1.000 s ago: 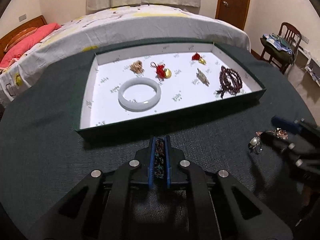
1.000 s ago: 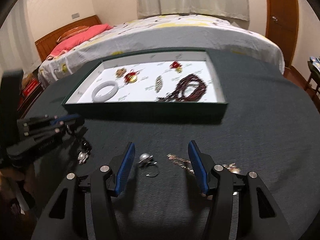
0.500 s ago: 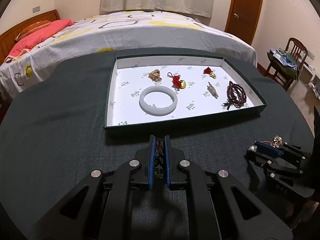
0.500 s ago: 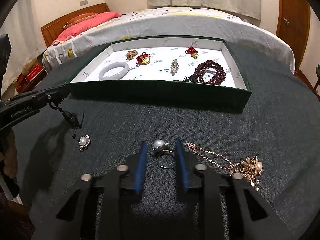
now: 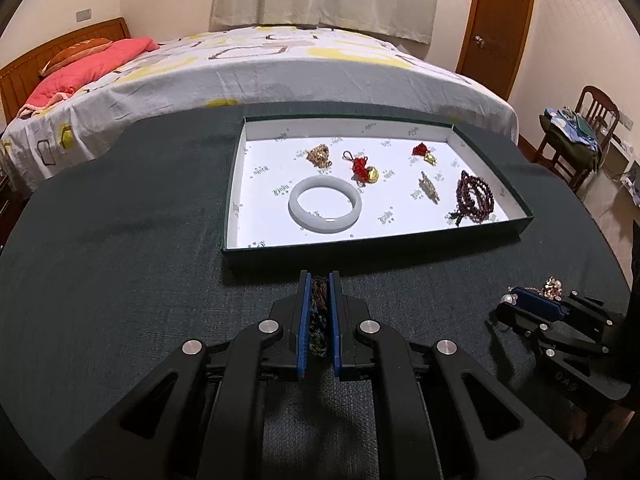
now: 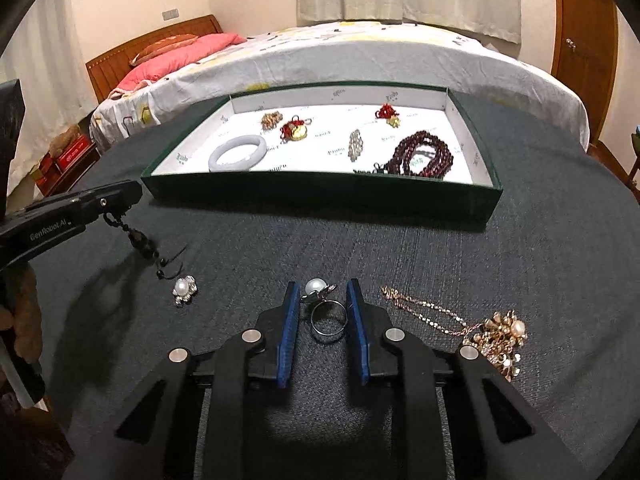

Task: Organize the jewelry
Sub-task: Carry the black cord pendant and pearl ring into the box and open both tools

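A green box tray [image 5: 420, 242] [image 6: 320, 196] with a white floor holds a white bangle [image 5: 325, 204], a dark red bead strand [image 5: 474, 198] and several small charms. My left gripper [image 5: 319, 280] is shut on a dark beaded strand [image 5: 319, 316], which hangs from it above the cloth in the right wrist view [image 6: 138, 238]. My right gripper [image 6: 322, 290] is low on the cloth, its jaws partly closed around a pearl ring [image 6: 322, 300] without touching it.
A pearl brooch [image 6: 184, 290] lies left of the ring. A gold chain with a pearl cluster [image 6: 492, 336] lies to its right. The round table has a dark cloth [image 5: 120, 240]. A bed [image 5: 260, 64] stands behind, a chair [image 5: 576, 140] at far right.
My left gripper has lifted and drawn back with the strand, hanging clear of the brooch. My right gripper's jaws have narrowed around the pearl ring from wide open.
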`<state>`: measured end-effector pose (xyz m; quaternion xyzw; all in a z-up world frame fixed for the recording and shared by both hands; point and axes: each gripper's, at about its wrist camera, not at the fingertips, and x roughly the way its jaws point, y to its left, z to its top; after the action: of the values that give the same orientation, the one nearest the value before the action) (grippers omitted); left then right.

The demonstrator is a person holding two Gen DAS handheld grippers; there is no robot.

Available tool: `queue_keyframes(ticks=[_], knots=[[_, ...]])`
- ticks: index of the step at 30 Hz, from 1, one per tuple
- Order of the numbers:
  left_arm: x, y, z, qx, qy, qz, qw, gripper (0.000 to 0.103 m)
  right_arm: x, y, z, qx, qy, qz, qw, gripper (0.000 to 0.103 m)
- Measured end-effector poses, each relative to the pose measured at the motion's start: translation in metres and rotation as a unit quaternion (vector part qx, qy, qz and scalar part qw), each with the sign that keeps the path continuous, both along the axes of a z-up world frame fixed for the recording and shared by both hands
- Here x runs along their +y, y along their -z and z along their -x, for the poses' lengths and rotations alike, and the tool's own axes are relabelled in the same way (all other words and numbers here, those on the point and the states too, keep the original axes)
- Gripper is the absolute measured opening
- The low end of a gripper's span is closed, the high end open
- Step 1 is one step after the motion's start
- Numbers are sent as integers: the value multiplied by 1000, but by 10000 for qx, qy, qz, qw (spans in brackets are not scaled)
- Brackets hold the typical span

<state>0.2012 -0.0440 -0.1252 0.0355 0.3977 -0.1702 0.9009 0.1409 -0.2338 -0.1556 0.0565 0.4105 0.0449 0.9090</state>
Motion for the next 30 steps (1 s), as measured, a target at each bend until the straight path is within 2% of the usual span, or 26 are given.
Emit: queue_keyframes(ticks=[9,19,30], knots=[[2,-22,9,-235,-27,69,9997,9,2,-27,3,-345,-12,-38,9994,25],[-5,-60,14,-650,65,236,9976,9,-3,-62,1,-775,61,-127,9969,25],[-30,-90,-17,-1071,286,254,9935,9,-7,-89,-33,-1185,109,-147,9928,25]])
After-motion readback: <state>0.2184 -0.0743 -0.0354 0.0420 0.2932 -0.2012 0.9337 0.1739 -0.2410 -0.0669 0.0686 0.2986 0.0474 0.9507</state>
